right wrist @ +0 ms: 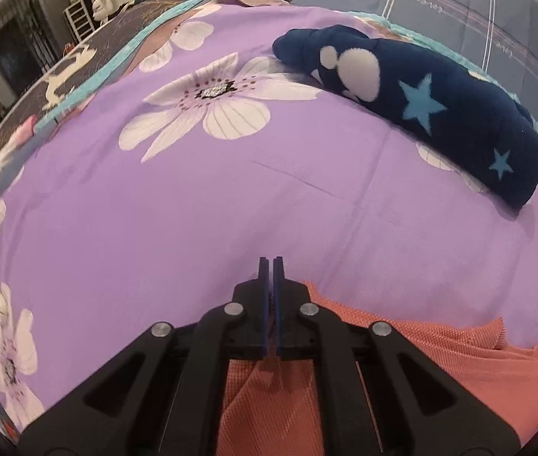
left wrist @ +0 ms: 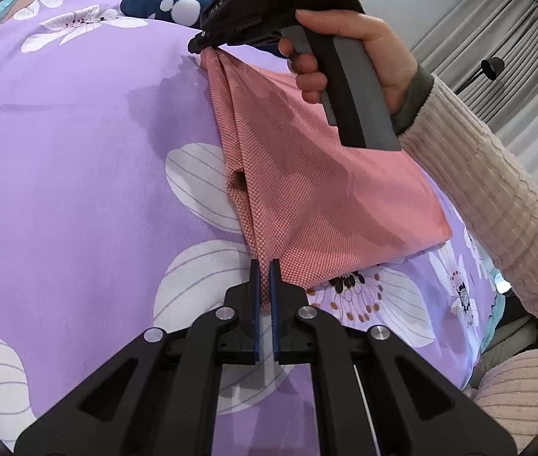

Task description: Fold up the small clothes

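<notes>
Your pink garment (left wrist: pixel 318 190) hangs lifted over the bed (left wrist: pixel 78 152), partly doubled, one edge stretched between both grippers: left gripper (left wrist: pixel 265 266) and right gripper (left wrist: pixel 202 43) each have fingers clamped on it. A folded navy piece (right wrist: pixel 440 110) lies toward the far edge; this fold looks about half done.

The left wrist camera sits low and close over the purple floral bedsheet (left wrist: pixel 78 159), looking forward along its own fingers at the pink garment (left wrist: pixel 326 190) and the right gripper (left wrist: pixel 198 43) across it. The right wrist camera, equally near the bedsheet (right wrist: pixel 192 209), faces away over the garment's edge (right wrist: pixel 459 361) toward a folded navy cloth (right wrist: pixel 440 114). Both views share the sheet, the garment and that navy cloth (left wrist: pixel 166 5).
</notes>
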Demonstrator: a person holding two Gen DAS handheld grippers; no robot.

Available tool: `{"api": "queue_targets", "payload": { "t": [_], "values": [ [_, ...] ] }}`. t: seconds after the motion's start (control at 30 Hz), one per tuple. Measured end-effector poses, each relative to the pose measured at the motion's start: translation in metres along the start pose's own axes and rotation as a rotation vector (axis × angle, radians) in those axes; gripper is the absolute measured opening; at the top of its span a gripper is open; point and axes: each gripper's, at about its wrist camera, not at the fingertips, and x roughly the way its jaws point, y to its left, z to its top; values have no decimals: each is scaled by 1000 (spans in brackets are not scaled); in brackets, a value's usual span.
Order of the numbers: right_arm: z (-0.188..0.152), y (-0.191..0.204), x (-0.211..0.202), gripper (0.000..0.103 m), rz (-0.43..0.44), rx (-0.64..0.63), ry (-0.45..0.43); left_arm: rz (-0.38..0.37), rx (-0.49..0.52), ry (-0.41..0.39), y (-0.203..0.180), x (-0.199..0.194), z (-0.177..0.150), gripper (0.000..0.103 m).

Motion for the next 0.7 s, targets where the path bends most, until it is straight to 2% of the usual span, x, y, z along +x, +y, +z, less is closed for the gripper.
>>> {"api": "queue_targets", "payload": {
  "t": [0.13, 0.23, 0.3, 0.43, 0.6, 0.67, 0.7],
  "values": [
    [0, 2, -9, 4, 59, -39, -23, -5, 6, -9, -3, 2, -4, 4],
    [-1, -3, -38, 45, 62, -30, -83, -18, -1, -15, 6, -3, -3, 6],
    [-2, -1, -50, 41, 23, -67, -82, -28, -4, -16, 8, -3, -3, 6],
    [-13, 3, -44, 40, -56, -130, 17, -41, -11, -15, 11, -2, -2, 7],
    [-16, 7, -1, 43, -20, -64, 111, -26, -3, -19, 10, -3, -2, 9],
    [-13, 17, 7, 2, -131, -120, 58, -17, 5, -21, 8, -3, -2, 9],
    [-11, 19, 7, 2, -145, -122, 49, -13, 11, -23, 7, -3, -3, 9]
  ]
}}
